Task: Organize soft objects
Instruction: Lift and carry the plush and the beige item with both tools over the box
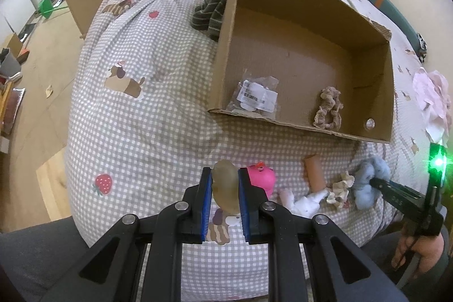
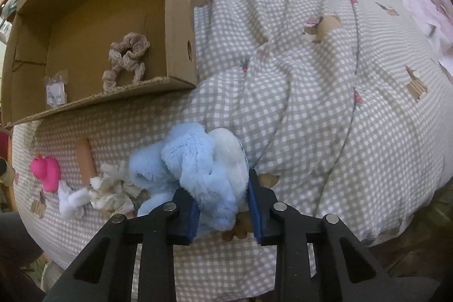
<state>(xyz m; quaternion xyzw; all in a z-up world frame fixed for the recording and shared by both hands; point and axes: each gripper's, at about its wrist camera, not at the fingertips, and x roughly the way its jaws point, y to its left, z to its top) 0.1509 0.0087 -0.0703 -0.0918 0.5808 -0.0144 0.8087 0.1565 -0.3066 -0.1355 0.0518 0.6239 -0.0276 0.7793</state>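
- The clear plastic packet (image 1: 256, 94) in the cardboard box (image 1: 223, 53), up ahead of the left gripper's tongs, carries white labels with dark print and what looks like a barcode; the print is too small and blurred to read.
- Nothing else shows any legible writing.

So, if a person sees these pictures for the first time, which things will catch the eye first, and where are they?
Probably the fluffy blue plush toy, pinched in the right tool at the near edge of the checked bedcover. Next, the open cardboard box farther back on the bed, holding a beige scrunchie and a small plastic packet. The left tool grips a pale translucent lump beside a bright pink toy.
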